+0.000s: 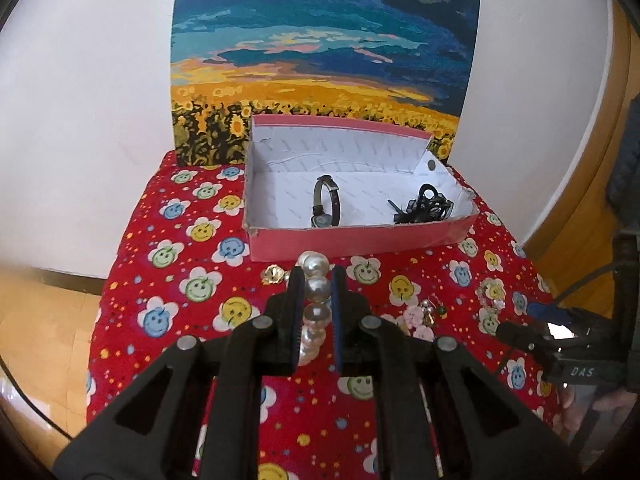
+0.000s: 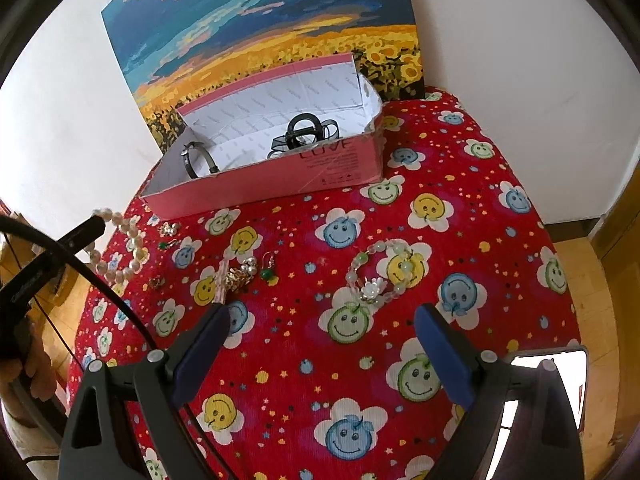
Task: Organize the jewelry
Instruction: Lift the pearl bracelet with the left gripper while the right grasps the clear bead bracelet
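Worktop under a red smiley-flower cloth; sunflower-field painting leans on the white wall behind it.

Pink box, open top, white lining, sits at the back of the worktop just in front of the painting. Inside: a dark wristwatch standing on edge toward the left, and a tangle of black hair accessories at the right end. The two are apart.

Left hand-held gripper: jaws pressed in on a pearl bracelet, pinching it. In the left wrist view the pearl string runs lengthwise between the fingers, long axis pointing toward the box front wall. In the right wrist view the rest of the loop hangs below the fingertips, off the cloth near the worktop's left edge, short of the box.

Right hand-held gripper: jaws spread wide, nothing between them, over bare cloth.

Loose on the cloth, between gripper and box:
- pale green bead bracelet with a white flower charm, just ahead of the right gripper
- cluster of gold and silver pieces with a green drop earring beside it
- small gold piece, and another small cluster nearer the box

Nothing stands between the held pearls and the box opening other than the box's front wall.
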`<state>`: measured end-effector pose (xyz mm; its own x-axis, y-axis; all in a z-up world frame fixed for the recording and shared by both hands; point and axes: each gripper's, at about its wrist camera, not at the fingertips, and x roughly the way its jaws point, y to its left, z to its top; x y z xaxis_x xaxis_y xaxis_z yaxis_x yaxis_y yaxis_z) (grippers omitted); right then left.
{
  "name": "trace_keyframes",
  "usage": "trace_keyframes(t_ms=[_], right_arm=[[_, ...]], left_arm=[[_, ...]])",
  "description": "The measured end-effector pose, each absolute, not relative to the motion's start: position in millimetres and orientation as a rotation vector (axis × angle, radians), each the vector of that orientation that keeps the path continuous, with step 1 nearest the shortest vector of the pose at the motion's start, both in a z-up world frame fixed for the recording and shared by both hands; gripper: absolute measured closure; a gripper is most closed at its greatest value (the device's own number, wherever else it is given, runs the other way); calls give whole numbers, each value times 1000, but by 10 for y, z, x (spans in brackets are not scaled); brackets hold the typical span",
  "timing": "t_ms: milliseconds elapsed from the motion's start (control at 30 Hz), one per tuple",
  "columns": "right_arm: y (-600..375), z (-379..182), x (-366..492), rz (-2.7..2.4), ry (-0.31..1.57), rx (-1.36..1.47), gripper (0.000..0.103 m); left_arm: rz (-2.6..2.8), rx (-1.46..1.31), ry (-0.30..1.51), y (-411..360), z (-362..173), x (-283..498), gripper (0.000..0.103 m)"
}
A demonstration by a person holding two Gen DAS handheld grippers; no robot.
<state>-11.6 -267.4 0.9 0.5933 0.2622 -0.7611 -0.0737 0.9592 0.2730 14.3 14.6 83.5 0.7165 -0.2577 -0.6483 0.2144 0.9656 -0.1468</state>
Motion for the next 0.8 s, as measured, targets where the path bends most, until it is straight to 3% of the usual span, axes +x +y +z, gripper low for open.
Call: trace_keyframes(t_ms=[367, 700, 800], right_arm=[[-2832, -96, -70, 148, 929, 219, 9], [-2991, -174, 200, 85, 950, 237, 50], [-2981, -229, 274, 70, 965, 216, 56]], left_arm=[[-248, -81, 735, 201, 747, -6, 98], [-250, -84, 740, 221, 708, -18, 98], [-248, -85, 743, 229, 696, -16, 98]])
